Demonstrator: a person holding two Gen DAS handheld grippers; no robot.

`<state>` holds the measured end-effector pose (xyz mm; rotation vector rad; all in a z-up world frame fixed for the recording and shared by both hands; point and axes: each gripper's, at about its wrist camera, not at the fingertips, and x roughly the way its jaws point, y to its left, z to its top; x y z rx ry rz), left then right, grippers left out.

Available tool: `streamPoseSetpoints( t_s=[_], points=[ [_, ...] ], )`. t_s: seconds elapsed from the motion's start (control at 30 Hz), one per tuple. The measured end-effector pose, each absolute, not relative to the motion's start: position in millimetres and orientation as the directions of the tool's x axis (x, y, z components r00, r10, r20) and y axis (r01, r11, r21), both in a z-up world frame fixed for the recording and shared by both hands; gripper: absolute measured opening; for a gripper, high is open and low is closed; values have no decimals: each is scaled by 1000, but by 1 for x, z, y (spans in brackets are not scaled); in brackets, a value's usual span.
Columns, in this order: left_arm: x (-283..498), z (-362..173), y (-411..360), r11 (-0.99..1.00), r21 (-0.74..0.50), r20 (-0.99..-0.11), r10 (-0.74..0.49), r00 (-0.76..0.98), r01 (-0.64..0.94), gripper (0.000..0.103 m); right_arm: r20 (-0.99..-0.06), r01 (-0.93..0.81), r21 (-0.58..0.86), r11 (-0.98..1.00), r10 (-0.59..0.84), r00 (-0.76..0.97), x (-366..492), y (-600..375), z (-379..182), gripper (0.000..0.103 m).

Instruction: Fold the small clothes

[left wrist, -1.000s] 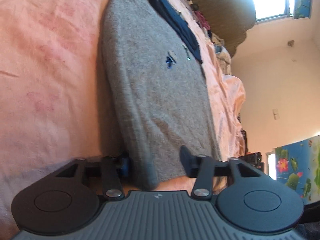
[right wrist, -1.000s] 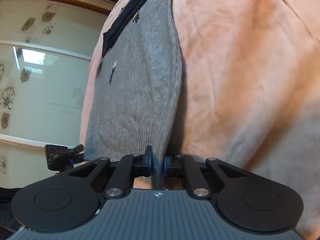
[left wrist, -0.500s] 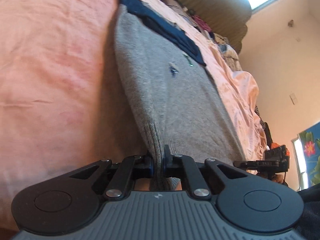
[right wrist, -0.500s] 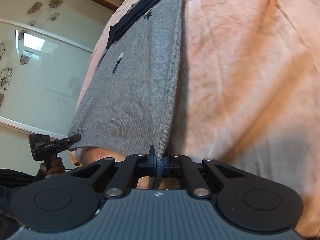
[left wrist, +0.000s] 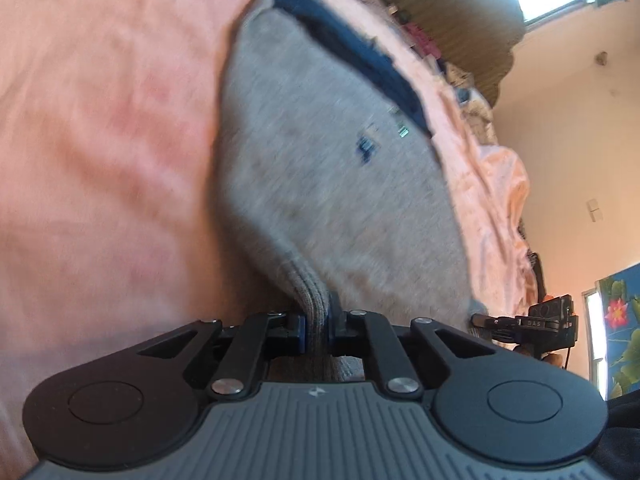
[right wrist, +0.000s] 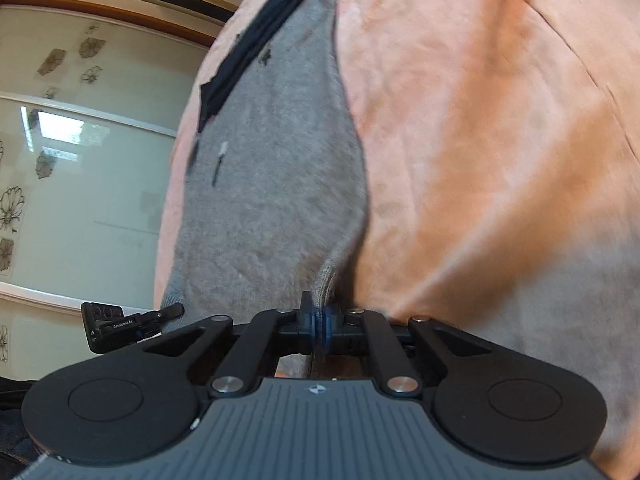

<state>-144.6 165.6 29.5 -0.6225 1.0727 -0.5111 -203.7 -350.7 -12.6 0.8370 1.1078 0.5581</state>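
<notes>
Both the left gripper (left wrist: 316, 330) and right gripper (right wrist: 316, 326) are clenched on the ribbed hem of the grey sweater (left wrist: 320, 168), spread over the pink bed (left wrist: 100, 140).

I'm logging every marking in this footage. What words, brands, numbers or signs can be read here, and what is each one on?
"GenRobot.AI": white print on the left gripper body, seen from the right wrist.
Marking on the right gripper, seen from the left wrist: too blurred to read.
Small emblem on each wrist unit's ribbed housing: a symbol, no letters.
Grey sweater: small embroidered motif, no legible text.
</notes>
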Motion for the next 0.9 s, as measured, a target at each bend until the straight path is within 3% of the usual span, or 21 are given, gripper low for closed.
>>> streamPoseSetpoints(
  t_s=[0.2,0.3,0.4,0.43,0.47,0.5,0.53,0.57,0.6,0.67,0.7,0.73,0.9],
  points=[
    [-41,89,161,683,-678,-462,-683,566,272,9,-361,-193,828,526,763,536,-100,-349,43,12],
    [37,99,160,683,-679,-391,-647,655,269,9,-293,-183,843,505,718,631,-12,-355,51,12],
    [127,96,156,750,-639,-406,-518,753,171,10,-253,-92,882,462,628,736,68,-361,52,13],
    [153,91,155,772,-626,-430,-460,777,111,10,-240,-64,889,453,581,778,87,-360,49,20],
    [171,85,157,787,-615,-463,-409,786,48,11,-256,-32,882,470,535,805,103,-359,44,52],
    [182,78,161,791,-611,-502,-366,784,-22,11,-301,31,870,492,480,824,112,-358,40,74],
    [185,71,166,777,-622,-533,-337,777,-90,13,-352,102,856,507,428,833,115,-352,35,103],
    [179,64,173,752,-647,-540,-339,770,-123,15,-352,99,858,505,434,829,112,-349,30,99],
    [169,58,179,734,-671,-521,-363,773,-107,24,-327,52,867,496,487,810,106,-347,24,97],
    [136,53,185,761,-644,-516,-351,782,-83,52,-340,5,854,520,551,762,84,-340,13,94],
    [114,52,188,784,-615,-516,-317,796,-86,73,-362,-5,836,549,558,747,71,-339,8,95],
    [92,50,191,798,-595,-509,-288,811,-90,81,-396,-15,805,593,557,730,55,-336,3,95],
    [23,17,191,715,-684,-553,-377,743,-146,81,-498,41,744,667,511,701,-3,-331,-13,95]
  ],
)
